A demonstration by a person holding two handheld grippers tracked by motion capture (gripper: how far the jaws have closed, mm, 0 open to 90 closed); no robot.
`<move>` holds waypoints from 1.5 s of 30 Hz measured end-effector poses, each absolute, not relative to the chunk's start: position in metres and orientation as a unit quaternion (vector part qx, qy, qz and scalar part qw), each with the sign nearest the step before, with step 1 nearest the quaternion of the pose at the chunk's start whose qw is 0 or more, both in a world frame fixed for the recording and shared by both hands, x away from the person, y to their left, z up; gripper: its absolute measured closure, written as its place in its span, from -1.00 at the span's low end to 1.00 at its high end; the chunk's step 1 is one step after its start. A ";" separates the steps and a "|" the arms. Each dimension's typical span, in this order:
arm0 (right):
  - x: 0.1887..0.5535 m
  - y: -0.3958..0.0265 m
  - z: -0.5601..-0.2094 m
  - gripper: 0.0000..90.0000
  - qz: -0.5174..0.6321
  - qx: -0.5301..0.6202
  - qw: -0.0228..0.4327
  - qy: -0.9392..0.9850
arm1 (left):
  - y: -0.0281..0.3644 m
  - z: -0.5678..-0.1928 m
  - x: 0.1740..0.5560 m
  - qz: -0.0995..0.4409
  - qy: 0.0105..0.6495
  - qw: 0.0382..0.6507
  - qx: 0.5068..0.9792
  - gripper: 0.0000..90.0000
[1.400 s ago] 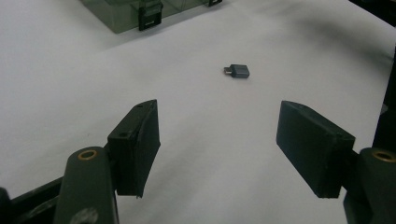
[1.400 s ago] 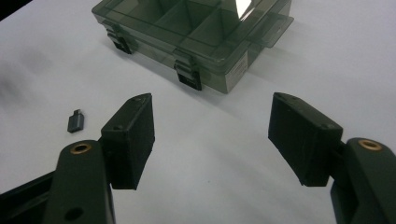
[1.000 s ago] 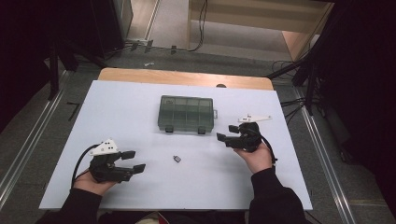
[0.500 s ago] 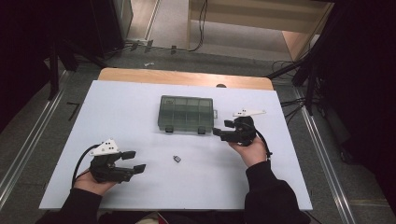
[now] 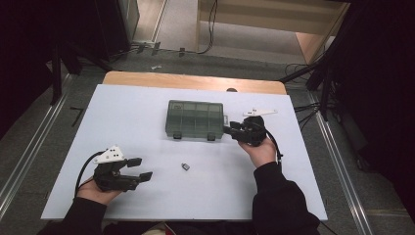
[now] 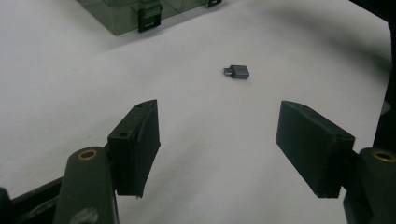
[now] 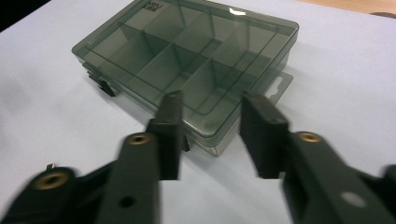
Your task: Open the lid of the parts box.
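Observation:
A smoky clear compartment box (image 5: 195, 119) (image 7: 187, 51) lies shut at the middle of the white table (image 5: 137, 112). My right gripper (image 5: 230, 132) (image 7: 212, 98) is at the box's front right corner, and its jaws have just been closing. That corner lies between them, with no pad seen pressing on it. A small dark adapter (image 5: 185, 167) (image 6: 236, 72) lies loose in front of the box. My left gripper (image 5: 139, 169) (image 6: 219, 140) rests at the front left, open and empty, pointing toward the adapter. A corner of the box (image 6: 135, 11) shows at the top of the left gripper view.
A bare wooden strip (image 5: 195, 82) runs along the table's far edge. Cables and metal rails lie on the floor around the table. White surface stretches between my left gripper and the adapter.
My right gripper has moved left to the box's front right corner, and its jaws have narrowed. The left gripper, the box and the adapter have stayed put.

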State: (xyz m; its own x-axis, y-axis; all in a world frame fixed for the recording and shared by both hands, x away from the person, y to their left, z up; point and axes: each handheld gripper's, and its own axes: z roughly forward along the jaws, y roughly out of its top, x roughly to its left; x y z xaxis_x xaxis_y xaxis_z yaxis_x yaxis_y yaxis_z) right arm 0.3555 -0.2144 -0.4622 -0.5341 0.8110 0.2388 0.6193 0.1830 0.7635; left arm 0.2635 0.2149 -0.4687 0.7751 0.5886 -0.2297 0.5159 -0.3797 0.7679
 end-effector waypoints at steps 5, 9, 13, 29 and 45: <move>0.357 -0.218 -0.466 0.96 0.431 0.470 0.102 0.764 | 0.214 -0.468 0.263 0.041 0.333 0.447 0.829 -0.31; 0.358 -0.221 -0.469 0.96 0.432 0.475 0.087 0.762 | 0.215 -0.468 0.263 0.041 0.333 0.447 0.829 -0.31; 0.359 -0.221 -0.476 0.96 0.416 0.476 0.100 0.769 | 0.215 -0.468 0.263 0.042 0.332 0.447 0.830 -0.31; 0.359 -0.218 -0.495 0.96 0.395 0.484 0.087 0.776 | 0.213 -0.468 0.262 0.040 0.330 0.450 0.829 -0.31; 0.362 -0.215 -0.502 0.96 0.392 0.486 0.069 0.778 | 0.213 -0.469 0.263 0.033 0.327 0.451 0.830 -0.31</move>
